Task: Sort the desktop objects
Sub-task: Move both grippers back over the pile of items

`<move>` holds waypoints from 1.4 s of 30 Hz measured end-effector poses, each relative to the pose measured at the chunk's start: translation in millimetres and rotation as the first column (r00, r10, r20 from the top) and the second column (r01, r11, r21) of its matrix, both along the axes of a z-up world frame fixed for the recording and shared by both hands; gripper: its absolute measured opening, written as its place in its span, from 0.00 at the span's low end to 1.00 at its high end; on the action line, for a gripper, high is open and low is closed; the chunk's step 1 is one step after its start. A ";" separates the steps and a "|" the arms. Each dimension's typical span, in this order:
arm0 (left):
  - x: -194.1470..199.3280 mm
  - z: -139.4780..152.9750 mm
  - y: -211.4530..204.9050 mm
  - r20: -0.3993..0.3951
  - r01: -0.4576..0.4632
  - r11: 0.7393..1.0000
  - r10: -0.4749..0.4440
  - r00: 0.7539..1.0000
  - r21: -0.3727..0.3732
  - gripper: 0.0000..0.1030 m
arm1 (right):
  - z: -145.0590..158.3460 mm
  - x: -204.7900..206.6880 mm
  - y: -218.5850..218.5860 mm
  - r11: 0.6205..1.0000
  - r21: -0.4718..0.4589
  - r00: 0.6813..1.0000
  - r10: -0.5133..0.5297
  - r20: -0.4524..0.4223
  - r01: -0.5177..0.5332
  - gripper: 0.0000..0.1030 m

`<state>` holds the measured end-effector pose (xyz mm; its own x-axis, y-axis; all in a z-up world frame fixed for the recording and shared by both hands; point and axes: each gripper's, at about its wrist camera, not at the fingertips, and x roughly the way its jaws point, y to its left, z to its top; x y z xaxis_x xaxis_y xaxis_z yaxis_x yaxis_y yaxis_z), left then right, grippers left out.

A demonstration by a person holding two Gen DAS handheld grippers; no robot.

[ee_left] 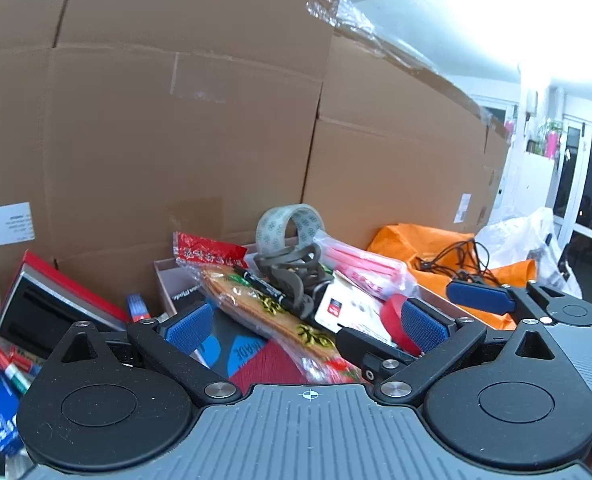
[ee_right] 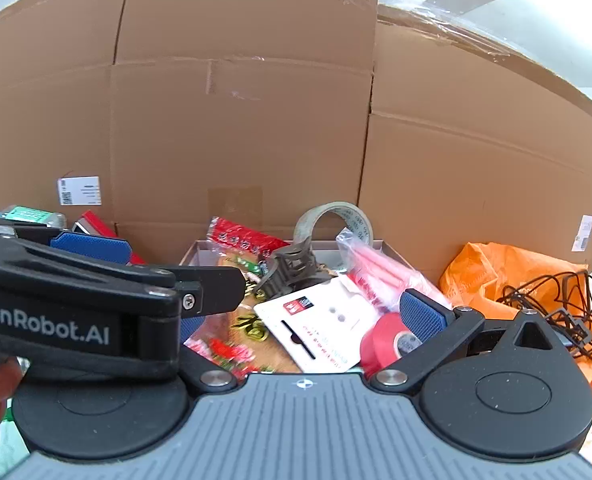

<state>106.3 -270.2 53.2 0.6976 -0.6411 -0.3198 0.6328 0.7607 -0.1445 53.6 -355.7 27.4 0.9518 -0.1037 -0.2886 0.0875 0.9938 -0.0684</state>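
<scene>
Desktop objects are all heaped in the shallow pink box [ee_right: 380, 245], which sits up against the cardboard cartons [ee_right: 240, 128]. Nearest in the box is the red tape roll [ee_right: 384, 340], right by the right gripper [ee_right: 308, 320], whose jaws are spread wide with nothing in them. The left gripper [ee_left: 304, 326] is just as wide and empty, hovering over the box's near-left corner above the long snack packet [ee_left: 272, 312]. Further into the box there's a white card [ee_right: 316, 328], a black marker [ee_left: 262, 284] and a grey clip thing [ee_right: 292, 268], with the clear tape roll [ee_right: 336, 220] at the back edge. My worry: everything overlaps, so grabbing one item could drag its neighbours out. Also the two grippers are crowded together and might bump.
</scene>
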 end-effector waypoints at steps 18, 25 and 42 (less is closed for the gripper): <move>-84.8 -46.8 107.3 -0.077 -0.166 0.983 0.160 0.984 -0.073 1.00 | -31.7 -62.8 105.1 0.980 -0.153 0.991 0.124 -0.046 -0.130 1.00; -100.7 -67.4 157.7 -0.130 -0.230 0.972 0.222 0.966 -0.052 1.00 | -55.6 -69.0 156.2 0.954 -0.138 0.962 0.255 -0.097 -0.267 1.00; -33.4 -108.3 266.0 -0.229 -0.421 0.906 0.417 0.879 0.036 0.95 | -96.7 -23.8 217.9 0.932 -0.036 0.910 0.344 -0.231 -0.362 1.00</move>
